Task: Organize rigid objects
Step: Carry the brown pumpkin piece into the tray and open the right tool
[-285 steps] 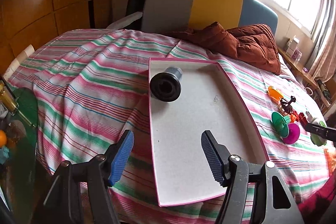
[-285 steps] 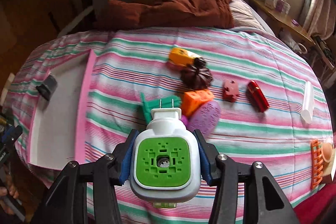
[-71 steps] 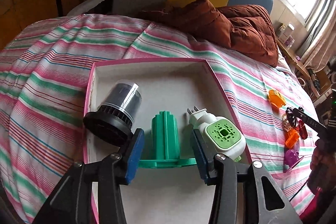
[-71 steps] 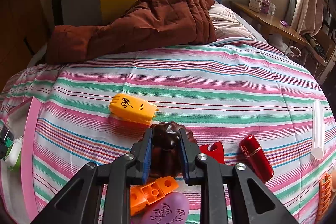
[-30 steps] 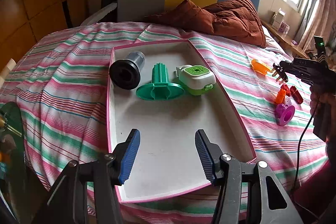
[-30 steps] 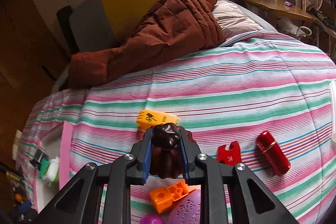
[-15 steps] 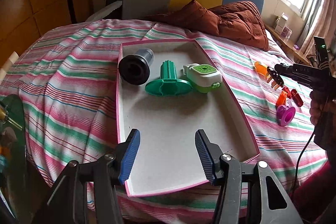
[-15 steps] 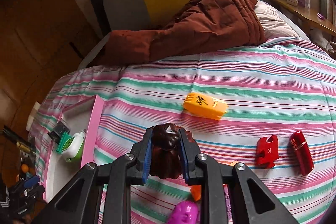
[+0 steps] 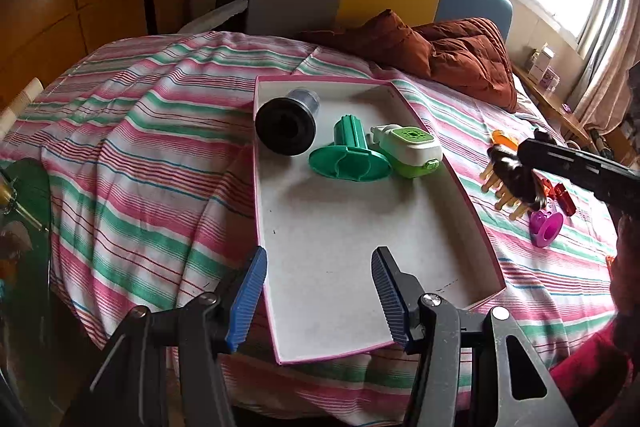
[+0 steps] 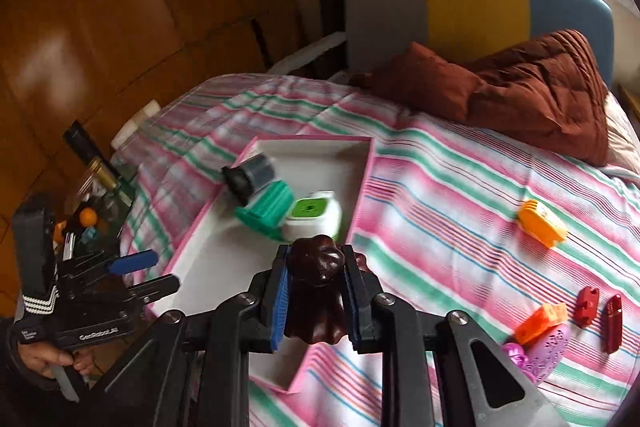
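- The bedspread [image 9: 132, 163] is striped in pink, green, white and thin red lines.
- The tray [image 9: 362, 227] is white inside and edged in pink.
- Blue ribbed pads are carried on black frames by the left gripper [image 9: 318, 301] and the right gripper [image 10: 316, 301].
- A glossy dark brown fluted mould [image 10: 316, 291] is seen between the right pads.
- A black and grey cylinder [image 9: 286, 123], a green spool [image 9: 350, 157] and a white plug-in device [image 9: 412, 149] with a lime-green face are seen in the tray.
- An orange case [image 10: 542, 223], an orange brick [image 10: 540, 323], two red pieces [image 10: 586, 301] and a purple spool [image 9: 546, 223] are seen on the stripes.
- The headboard [image 10: 476, 1] is panelled in grey, yellow and blue.
- The quilt [image 10: 528, 91] is rust brown.
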Motion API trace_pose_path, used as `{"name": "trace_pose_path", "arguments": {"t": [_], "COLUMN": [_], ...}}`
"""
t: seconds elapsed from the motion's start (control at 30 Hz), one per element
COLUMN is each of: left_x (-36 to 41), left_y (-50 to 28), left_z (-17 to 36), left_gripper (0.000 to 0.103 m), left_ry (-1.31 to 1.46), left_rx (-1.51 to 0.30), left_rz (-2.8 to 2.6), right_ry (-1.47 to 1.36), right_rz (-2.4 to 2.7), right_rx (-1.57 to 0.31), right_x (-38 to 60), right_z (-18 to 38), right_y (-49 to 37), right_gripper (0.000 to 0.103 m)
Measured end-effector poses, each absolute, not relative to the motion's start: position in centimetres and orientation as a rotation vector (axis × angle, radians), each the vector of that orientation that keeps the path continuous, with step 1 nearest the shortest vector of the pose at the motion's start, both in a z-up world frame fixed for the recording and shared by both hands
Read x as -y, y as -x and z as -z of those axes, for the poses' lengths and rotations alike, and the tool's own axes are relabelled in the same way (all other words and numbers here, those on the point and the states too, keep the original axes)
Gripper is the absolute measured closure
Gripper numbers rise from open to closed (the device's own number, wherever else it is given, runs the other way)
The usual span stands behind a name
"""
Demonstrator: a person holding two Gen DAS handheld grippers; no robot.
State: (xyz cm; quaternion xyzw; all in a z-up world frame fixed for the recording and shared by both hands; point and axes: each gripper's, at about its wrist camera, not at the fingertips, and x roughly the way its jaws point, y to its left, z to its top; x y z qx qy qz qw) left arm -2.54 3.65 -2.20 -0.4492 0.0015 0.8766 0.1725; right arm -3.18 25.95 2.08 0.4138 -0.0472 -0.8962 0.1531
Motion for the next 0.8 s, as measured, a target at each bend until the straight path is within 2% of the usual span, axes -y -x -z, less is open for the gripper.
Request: {"name": "trace_pose_path", "arguments": {"t": [0.27, 0.47, 0.53, 0.7, 0.8], "left_x": [-1.9, -1.7, -1.9, -2.5, -2.7], "left_y": [2.4, 2.4, 2.3, 1.9, 2.0], "left_z": [2.2, 2.2, 2.1, 2.0, 2.0], "left_gripper": [0.047, 0.047, 0.047, 0.047, 0.047], "left_ry": [1.258, 1.251, 1.247, 1.230, 1.240], "left_rx": [0.029, 0.035, 0.034, 0.010, 0.010], "left_rz": [-2.505, -2.507, -2.504, -2.505, -2.503], "right_ry": [-1.323, -1.353, -1.358, -1.382, -1.347], "right_rz": [2.583, 2.658, 2.664, 2.641, 2.644], "right_rx": [-0.078, -0.091, -0.062, 0.057, 0.109], "right_x": [-20.1, -20.1, -20.5, -21.6, -22.1], "right_z": [2.3, 3.8, 4.0, 3.6, 2.9], "right_y": [5.4, 7.5, 7.7, 7.1, 6.3], "right_gripper": [0.081, 0.080, 0.078, 0.060, 0.054]}}
